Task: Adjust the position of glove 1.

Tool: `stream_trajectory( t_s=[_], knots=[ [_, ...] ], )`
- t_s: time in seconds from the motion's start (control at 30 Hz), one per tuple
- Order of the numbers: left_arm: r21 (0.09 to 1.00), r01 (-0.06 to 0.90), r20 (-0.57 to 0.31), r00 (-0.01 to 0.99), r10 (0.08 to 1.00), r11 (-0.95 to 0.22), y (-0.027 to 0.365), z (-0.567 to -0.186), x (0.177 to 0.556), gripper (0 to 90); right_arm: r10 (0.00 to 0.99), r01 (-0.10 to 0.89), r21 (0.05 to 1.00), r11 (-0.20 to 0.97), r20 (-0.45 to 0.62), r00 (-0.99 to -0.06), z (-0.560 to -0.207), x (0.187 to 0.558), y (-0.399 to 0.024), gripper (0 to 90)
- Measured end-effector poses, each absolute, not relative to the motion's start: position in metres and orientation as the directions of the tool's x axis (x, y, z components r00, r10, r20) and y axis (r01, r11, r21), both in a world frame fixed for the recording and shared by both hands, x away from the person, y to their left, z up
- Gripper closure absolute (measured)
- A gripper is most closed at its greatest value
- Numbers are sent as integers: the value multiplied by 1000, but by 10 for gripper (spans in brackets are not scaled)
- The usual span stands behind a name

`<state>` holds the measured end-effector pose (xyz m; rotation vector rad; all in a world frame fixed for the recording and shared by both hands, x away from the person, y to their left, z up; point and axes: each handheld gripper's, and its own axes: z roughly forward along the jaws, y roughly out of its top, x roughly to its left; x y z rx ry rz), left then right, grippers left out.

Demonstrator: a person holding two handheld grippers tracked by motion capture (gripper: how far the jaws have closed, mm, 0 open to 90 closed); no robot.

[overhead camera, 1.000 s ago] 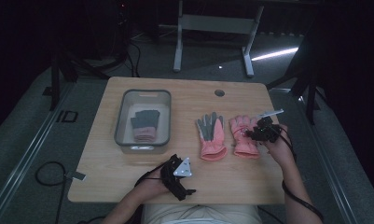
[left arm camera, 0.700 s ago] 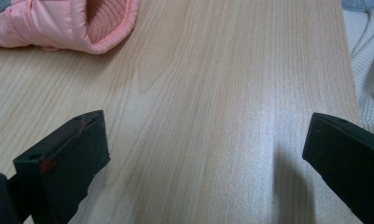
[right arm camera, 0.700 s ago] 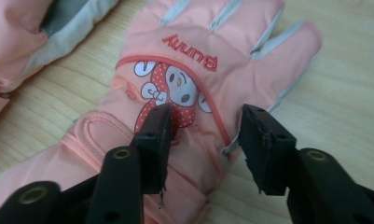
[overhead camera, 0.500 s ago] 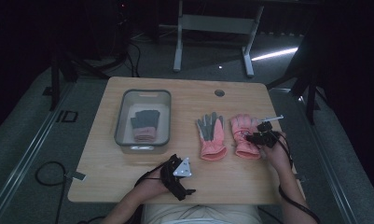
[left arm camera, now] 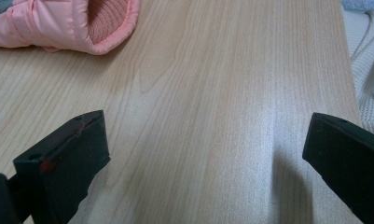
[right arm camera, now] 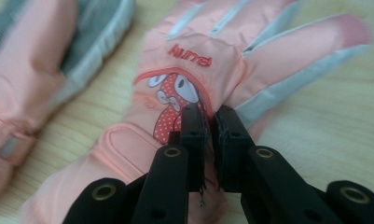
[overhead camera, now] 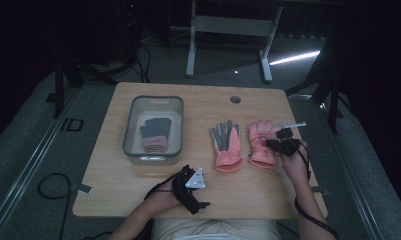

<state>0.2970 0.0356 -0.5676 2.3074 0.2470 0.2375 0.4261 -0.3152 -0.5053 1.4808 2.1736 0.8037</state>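
Two pink gloves lie side by side on the wooden table. The left glove shows its grey palm, and its cuff faces my left gripper. The right glove lies back up with a cartoon figure on it. My right gripper sits on this glove; its jaws have just been closing and now pinch the fabric beside the figure. My left gripper rests open near the front edge, with bare wood between its jaws.
A clear plastic bin stands at the table's left and holds a grey and pink glove. A round cable hole lies near the far edge. A metal frame stands beyond the table.
My right gripper has sunk a little onto the right glove. The left hand and both gloves lie as before.
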Motion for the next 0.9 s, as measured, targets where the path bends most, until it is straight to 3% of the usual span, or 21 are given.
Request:
stream_trajectory(
  t_s=[0.3,0.5,0.9],
  knots=[
    [734,101,96,963,250,-671,36,-568,297,0,893,615,731,295,19,-450,-438,415,-288,840],
    [734,98,101,963,251,-672,35,-568,297,0,856,577,753,315,38,-516,-417,408,-260,839],
    [738,91,105,964,246,-669,36,-567,296,0,796,568,717,403,32,-604,-435,398,-205,836]
  ],
)
